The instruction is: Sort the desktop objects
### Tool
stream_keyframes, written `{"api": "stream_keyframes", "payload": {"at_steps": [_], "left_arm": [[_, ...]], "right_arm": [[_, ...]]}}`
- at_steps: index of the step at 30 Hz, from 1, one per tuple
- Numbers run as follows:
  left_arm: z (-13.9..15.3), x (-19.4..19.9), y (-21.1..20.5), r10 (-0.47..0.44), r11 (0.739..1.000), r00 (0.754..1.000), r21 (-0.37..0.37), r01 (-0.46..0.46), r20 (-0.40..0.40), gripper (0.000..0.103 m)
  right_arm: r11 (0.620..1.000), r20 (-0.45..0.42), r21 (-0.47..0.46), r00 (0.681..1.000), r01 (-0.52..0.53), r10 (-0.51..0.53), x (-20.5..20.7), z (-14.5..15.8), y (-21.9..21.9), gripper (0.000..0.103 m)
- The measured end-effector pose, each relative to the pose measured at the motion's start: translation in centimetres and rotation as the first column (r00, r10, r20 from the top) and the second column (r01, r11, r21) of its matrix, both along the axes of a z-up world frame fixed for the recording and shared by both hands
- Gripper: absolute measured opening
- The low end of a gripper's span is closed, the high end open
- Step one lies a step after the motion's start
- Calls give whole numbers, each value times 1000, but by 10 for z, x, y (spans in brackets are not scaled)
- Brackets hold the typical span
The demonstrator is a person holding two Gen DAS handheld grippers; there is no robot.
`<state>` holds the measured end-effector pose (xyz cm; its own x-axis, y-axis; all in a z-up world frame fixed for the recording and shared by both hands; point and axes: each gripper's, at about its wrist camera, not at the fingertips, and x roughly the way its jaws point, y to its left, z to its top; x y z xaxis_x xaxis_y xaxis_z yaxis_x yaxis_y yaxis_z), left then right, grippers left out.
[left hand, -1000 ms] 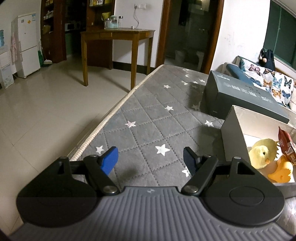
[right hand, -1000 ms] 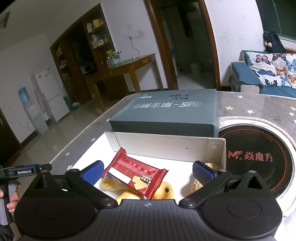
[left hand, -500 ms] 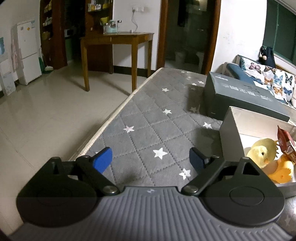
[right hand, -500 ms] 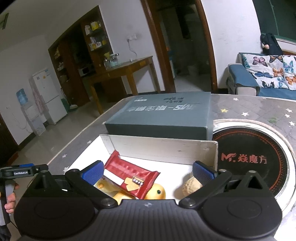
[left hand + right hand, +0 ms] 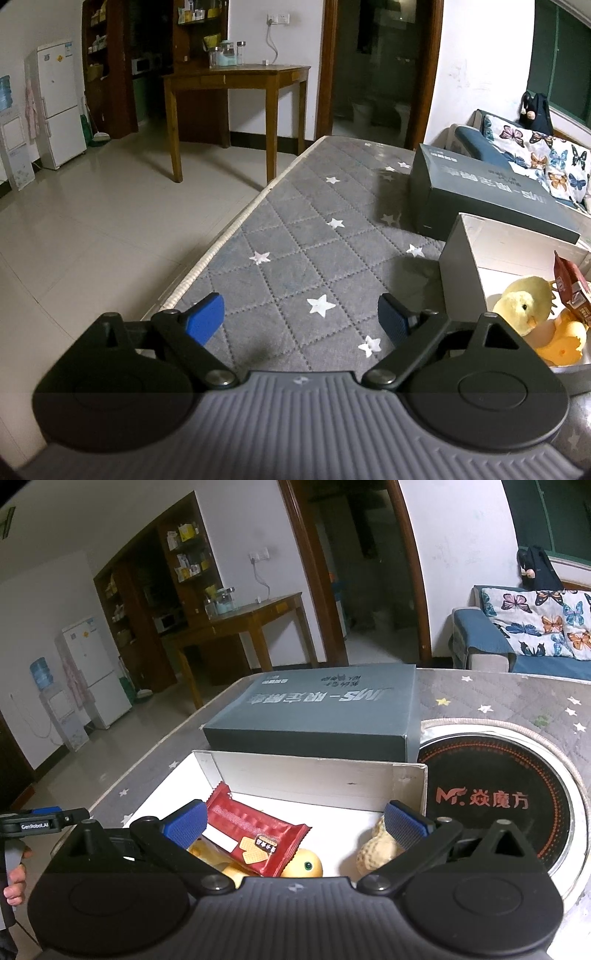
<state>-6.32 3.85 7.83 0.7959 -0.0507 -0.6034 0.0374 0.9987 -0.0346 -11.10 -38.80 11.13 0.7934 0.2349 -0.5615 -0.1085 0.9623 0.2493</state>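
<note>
Grey quilted fabric (image 5: 295, 251) with white stars covers the surface we work over, and beyond its edge lie a pale tiled floor, a wooden table (image 5: 236, 74) and a white fridge (image 5: 61, 99) against the far wall. We hold the left gripper (image 5: 300, 314) above bare quilt, its blue pads spread wide with nothing between them. Just to its right stands an open white box (image 5: 461, 273), and past that a dark closed box (image 5: 480, 195) with silver lettering on its lid.

We hold the right gripper (image 5: 294, 823) over the open white box (image 5: 314, 779), its jaws also spread wide and gripping nothing. Inside the box lies a red snack packet (image 5: 255, 838), tilted and resting on top of yellow toys; a yellow chick (image 5: 524, 306) and an orange duck-like toy (image 5: 561, 339) show clearly from the left wrist view. A peanut-shaped toy (image 5: 376, 853) sits toward the right side of the box (partly hidden behind the right blue pad). The dark closed box (image 5: 321, 712) touches the far wall of the white one, and a round black disc (image 5: 495, 801) with red lettering lies just to the right of both. At the left edge of the right wrist view we see a hand (image 5: 14, 882) gripping the other tool's handle. A blue sofa with a butterfly-print cushion (image 5: 535, 624) stands behind.
</note>
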Motion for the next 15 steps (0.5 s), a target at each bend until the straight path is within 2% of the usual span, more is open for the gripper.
{"api": "stream_keyframes", "payload": {"at_steps": [15], "left_arm": [[10, -12, -2, 15, 1000, 1000, 15, -15, 18, 89]], "right_arm": [[999, 9, 19, 1000, -28, 28, -5, 1, 2, 103]]}}
